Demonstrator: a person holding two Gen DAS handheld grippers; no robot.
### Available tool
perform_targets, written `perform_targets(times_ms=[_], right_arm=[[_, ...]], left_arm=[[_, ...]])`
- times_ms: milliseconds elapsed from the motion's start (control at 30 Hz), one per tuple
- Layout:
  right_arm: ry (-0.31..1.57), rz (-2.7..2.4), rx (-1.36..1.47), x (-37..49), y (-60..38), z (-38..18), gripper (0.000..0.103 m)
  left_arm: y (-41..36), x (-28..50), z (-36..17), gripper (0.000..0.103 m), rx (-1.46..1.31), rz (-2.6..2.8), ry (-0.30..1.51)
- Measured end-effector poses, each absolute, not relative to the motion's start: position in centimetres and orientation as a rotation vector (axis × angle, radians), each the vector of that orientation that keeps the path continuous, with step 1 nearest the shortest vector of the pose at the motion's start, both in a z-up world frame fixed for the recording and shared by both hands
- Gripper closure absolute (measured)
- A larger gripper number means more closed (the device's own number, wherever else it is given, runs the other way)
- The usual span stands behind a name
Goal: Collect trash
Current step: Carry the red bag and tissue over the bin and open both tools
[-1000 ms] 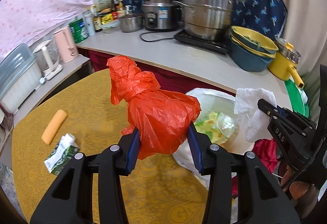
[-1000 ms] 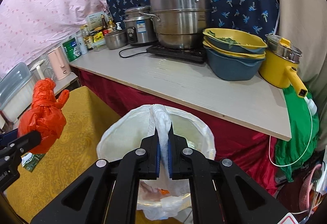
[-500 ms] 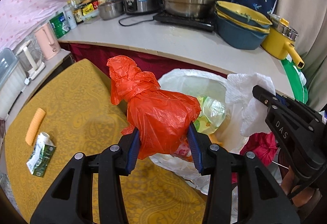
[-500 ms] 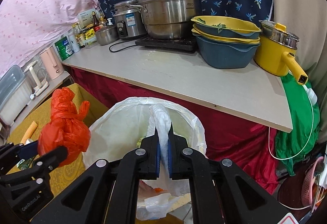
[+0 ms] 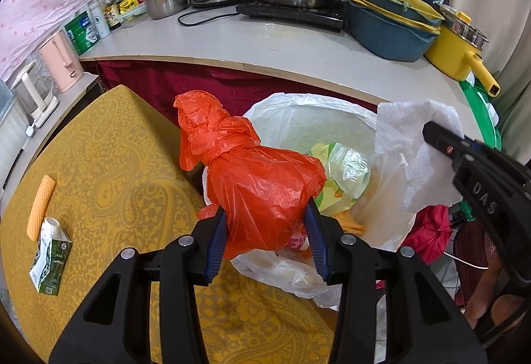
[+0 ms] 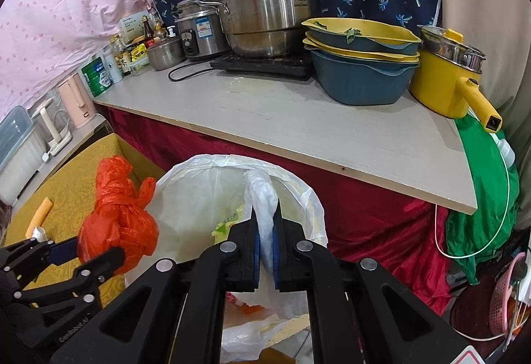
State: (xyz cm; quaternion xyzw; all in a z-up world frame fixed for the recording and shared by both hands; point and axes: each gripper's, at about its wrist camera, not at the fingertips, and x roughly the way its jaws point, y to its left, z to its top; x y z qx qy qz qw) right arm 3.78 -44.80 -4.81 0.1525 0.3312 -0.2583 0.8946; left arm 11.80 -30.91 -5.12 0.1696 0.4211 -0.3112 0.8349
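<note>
At the far left, on the yellow patterned cloth (image 5: 109,165) of the low counter, lie an orange roll (image 5: 40,206) and, just near of it, a small green-and-white carton (image 5: 49,259) on its side. Both rest well apart from the bin.

Right of them, the left tongs (image 5: 265,238) are clenched on a knotted orange plastic bag (image 5: 262,184), the blue pads (image 5: 217,243) pressing its lower sides. The bag's tied neck points up and away, and its body hangs over the near-left rim of the white bin liner (image 5: 288,105). In the right wrist view the orange bag (image 6: 119,224) sits just beside the liner's left edge (image 6: 179,184), over the corner of the yellow cloth.

The liner stands open just beyond the yellow cloth's right edge, below the front edge of the grey kitchen counter (image 5: 232,42). Inside it lie a crumpled clear wrapper (image 5: 350,168) and yellow-green packaging (image 5: 327,194).

Further right, the right tongs (image 6: 265,231) are shut tight on a white paper towel (image 6: 262,194), which stands up between the pads over the liner's mouth. From the left wrist view the towel (image 5: 408,138) spreads out at the liner's right rim, pinched by the dark tip of the right tongs (image 5: 434,135).

On the grey counter beyond stand a steel steamer pot (image 6: 265,9), stacked blue and yellow basins (image 6: 361,65) and, far right, a yellow pot (image 6: 441,82).
</note>
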Motion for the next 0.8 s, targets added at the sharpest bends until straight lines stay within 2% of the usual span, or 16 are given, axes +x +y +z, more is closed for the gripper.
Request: perform_targets(times_ms=[367, 467, 567, 700, 800], right_arm=[[0.717, -0.521, 0.307, 4.5, -44.8, -5.7, 0.098], [0.72, -0.521, 0.308, 4.6, -44.9, -5.8, 0.096], [0.71, -0.518, 0.309, 4.5, -44.9, -5.6, 0.09], [0.697, -0.518, 0.308, 4.6, -44.8, -5.3, 0.072], [0.689, -0.512, 0.299, 4.8, -44.6, -4.9, 0.067]], left_arm=[[-31.8, 12.5, -6.4, 0.058, 0.381, -0.666, 0.915], [-31.9, 12.6, -6.5, 0.053, 0.385, -0.67, 0.914], [-31.9, 12.6, -6.4, 0.04, 0.379, -0.667, 0.904], [-31.5, 12.7, -6.0, 0.029, 0.366, -0.657, 0.889], [-31.1, 12.9, -5.7, 0.027, 0.358, -0.651, 0.873]])
